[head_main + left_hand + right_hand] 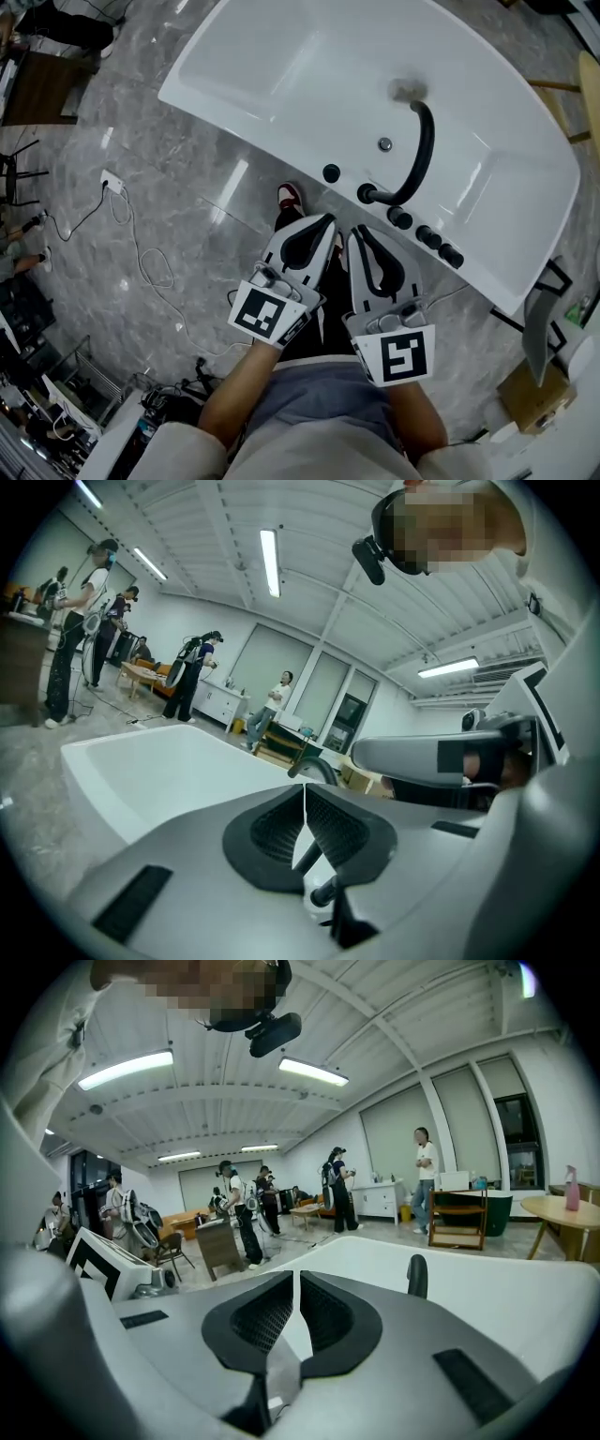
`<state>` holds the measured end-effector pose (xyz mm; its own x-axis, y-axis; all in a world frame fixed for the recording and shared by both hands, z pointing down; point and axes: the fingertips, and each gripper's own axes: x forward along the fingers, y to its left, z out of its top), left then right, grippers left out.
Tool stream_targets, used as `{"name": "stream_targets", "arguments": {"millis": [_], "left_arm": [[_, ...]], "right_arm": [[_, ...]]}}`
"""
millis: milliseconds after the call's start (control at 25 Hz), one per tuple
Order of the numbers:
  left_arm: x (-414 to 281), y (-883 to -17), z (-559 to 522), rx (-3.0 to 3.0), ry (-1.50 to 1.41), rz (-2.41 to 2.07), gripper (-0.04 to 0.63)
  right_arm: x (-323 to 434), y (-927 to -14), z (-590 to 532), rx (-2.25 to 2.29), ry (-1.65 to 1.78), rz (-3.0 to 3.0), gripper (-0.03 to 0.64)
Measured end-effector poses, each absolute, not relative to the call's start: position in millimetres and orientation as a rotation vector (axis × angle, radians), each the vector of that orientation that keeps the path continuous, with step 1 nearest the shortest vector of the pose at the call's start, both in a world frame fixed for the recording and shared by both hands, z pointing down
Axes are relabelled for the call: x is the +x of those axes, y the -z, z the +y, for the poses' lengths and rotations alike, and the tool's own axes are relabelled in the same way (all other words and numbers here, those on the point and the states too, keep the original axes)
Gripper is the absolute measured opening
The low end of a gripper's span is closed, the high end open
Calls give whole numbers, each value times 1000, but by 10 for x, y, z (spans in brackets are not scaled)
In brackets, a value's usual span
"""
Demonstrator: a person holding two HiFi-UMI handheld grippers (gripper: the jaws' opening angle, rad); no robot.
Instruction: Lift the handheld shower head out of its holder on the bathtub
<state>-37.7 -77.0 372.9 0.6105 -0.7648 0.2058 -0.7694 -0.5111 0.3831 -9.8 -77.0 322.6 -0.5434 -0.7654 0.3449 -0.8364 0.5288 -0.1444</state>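
A white bathtub (281,84) lies across the top of the head view. On its near rim a black curved shower arm (419,155) rises from a black base (367,195) and arches over the basin. Black knobs (430,237) stand in a row to its right, and one more (331,173) to its left. My left gripper (327,221) and right gripper (356,232) hang side by side just short of the rim, apart from the fittings. Both are shut with nothing between the jaws. The arm shows past the left jaws (316,765) and as a black stub (417,1276) beyond the right jaws.
A red and white shoe (290,195) stands on the grey marble floor by the tub. A white power strip (112,181) and its cable trail at the left. A cardboard box (534,394) sits at the right. Several people (240,1211) and a wooden table (562,1206) stand beyond.
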Motion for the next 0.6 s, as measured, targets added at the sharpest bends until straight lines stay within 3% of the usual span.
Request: {"name": "stream_targets", "arguments": {"millis": [600], "left_arm": [[-261, -4798, -929, 2314, -196, -1154, 6]], "right_arm": [[25, -3943, -983, 1441, -558, -2415, 21]]}}
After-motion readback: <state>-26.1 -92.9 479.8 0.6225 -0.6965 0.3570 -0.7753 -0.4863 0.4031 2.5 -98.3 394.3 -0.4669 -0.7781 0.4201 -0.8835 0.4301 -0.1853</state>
